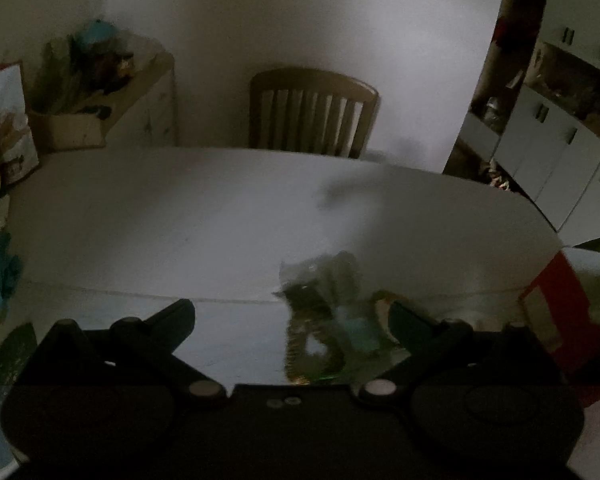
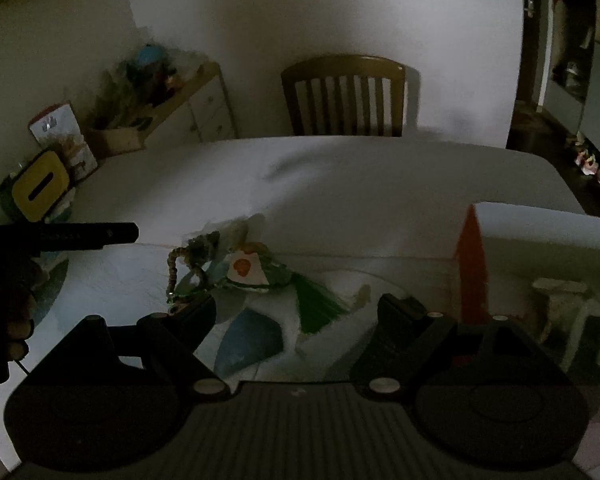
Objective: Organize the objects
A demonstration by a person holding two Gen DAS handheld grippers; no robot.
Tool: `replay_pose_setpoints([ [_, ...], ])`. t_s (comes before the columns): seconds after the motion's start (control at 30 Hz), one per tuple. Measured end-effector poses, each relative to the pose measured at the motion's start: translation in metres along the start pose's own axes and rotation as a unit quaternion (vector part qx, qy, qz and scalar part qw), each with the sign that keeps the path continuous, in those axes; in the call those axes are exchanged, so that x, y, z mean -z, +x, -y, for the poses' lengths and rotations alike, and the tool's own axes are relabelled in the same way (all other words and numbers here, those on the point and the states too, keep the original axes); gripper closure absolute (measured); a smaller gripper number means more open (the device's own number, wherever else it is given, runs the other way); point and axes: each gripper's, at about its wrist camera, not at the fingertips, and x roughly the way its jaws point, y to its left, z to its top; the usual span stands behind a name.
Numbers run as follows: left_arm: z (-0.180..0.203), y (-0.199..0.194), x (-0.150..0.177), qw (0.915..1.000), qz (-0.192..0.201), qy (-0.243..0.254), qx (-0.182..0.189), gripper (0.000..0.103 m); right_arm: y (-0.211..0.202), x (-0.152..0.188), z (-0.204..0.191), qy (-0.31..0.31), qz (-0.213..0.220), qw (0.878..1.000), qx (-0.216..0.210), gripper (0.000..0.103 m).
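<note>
A small heap of trinkets lies on the white table (image 2: 380, 184): a beaded chain (image 2: 173, 270), a white tag with an orange mark (image 2: 246, 268) and a green tassel (image 2: 316, 306). My right gripper (image 2: 300, 312) is open just before the heap, its fingers wide apart with nothing held. In the left wrist view the same heap (image 1: 320, 312) looks blurred, with the chain (image 1: 294, 344) near my open left gripper (image 1: 292, 316), closer to its right finger. The left gripper's finger (image 2: 84, 234) also shows in the right wrist view, left of the heap, held by a hand (image 2: 8, 320).
A red and white box (image 2: 474, 264) stands right of the heap, with pale objects inside it. A yellow slotted lid (image 2: 40, 190), a printed carton (image 2: 66, 140) and a cardboard box of clutter (image 2: 140, 92) crowd the far left. A wooden chair (image 2: 344, 96) faces the table's far edge.
</note>
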Motion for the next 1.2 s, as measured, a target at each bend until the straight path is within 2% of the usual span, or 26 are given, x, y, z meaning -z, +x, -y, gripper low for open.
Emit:
replay_pose_setpoints([
  [0.27,-0.021,0.039,0.015,0.9990,-0.043,-0.006,0.009,0.005,0.043,-0.012,-0.016,-0.021,-0.023,0.999,-0.003,0.015],
  [0.6,-0.029,0.068,0.025,0.9977,-0.055,-0.029,0.029,0.016,0.108,-0.030,-0.023,-0.027,-0.058,0.998,-0.008,0.015],
  [0.8,-0.029,0.082,0.026,0.9966,-0.058,-0.043,0.041,0.029,0.146,-0.036,-0.024,-0.021,-0.085,0.996,0.002,0.015],
  [0.9,-0.030,0.086,0.028,0.9957,-0.063,-0.046,0.050,0.036,0.159,-0.039,-0.024,-0.006,-0.094,0.996,-0.008,0.015],
  [0.97,-0.030,0.088,0.030,0.9951,-0.067,-0.048,0.055,0.044,0.164,-0.040,-0.026,-0.007,-0.096,0.995,-0.014,0.015],
  [1.13,-0.034,0.091,0.033,0.9936,-0.071,-0.060,0.064,0.054,0.176,-0.040,-0.031,-0.008,-0.103,0.994,-0.026,0.015],
  [1.2,-0.035,0.092,0.034,0.9929,-0.070,-0.066,0.069,0.059,0.180,-0.040,-0.032,-0.004,-0.108,0.994,-0.029,0.019],
])
